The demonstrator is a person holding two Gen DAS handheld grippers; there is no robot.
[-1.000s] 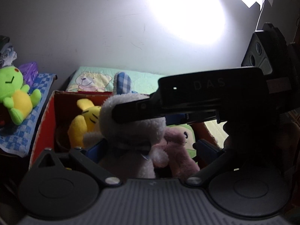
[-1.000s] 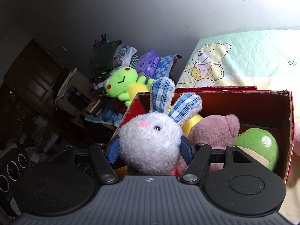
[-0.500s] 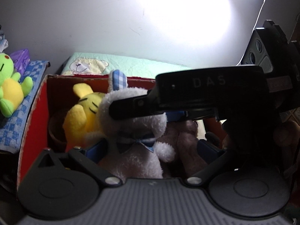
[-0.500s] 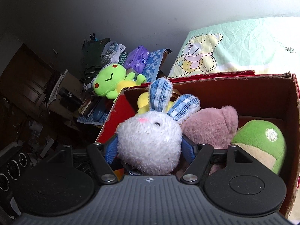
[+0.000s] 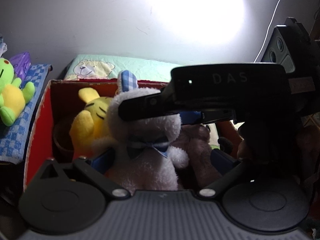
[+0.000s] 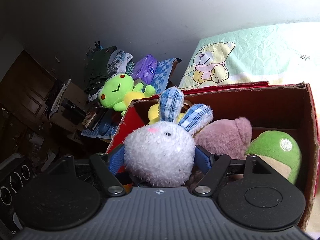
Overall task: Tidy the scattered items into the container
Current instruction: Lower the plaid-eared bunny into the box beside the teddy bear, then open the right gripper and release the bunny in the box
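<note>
**White rabbit toy over the red box, both grippers letting go**

Left wrist view: the left gripper (image 5: pixel 160 160) points down into the red cardboard box (image 5: pixel 38 124). Its jaws are opening and stand wide; the body of the white plush rabbit (image 5: pixel 148 160) sits between the blue pads (image 5: pixel 102 160). The left pad lies just beside the rabbit's flank, the right pad is clearly apart from it, with a brownish-pink plush (image 5: pixel 198 146) in that gap. The rabbit wears a dark bow tie with blue checks and is inside the box, toward its near wall. Behind the rabbit, deeper in the box, lies a yellow striped plush (image 5: pixel 90 118). The right gripper (image 5: pixel 152 108) crosses above the rabbit's head as a dark bar, one finger lying over the head. Outside the box, past its left wall, a green and yellow frog plush (image 5: pixel 12 94) rests on a blue checked cloth (image 5: pixel 14 140).

Right wrist view: the right gripper (image 6: pixel 160 158) has the rabbit's round head (image 6: pixel 160 154) between its blue pads (image 6: pixel 117 158). Its jaws are opening; the pads sit at the fur's edge on either side, and whether they press it I cannot tell. The checked ears stand up above the box's rim. Right of the rabbit inside the box lie a pink plush (image 6: pixel 226 136) and a green plush (image 6: pixel 278 150). Beyond the box's far wall lies a bear-print sheet (image 6: pixel 250 60).
</note>
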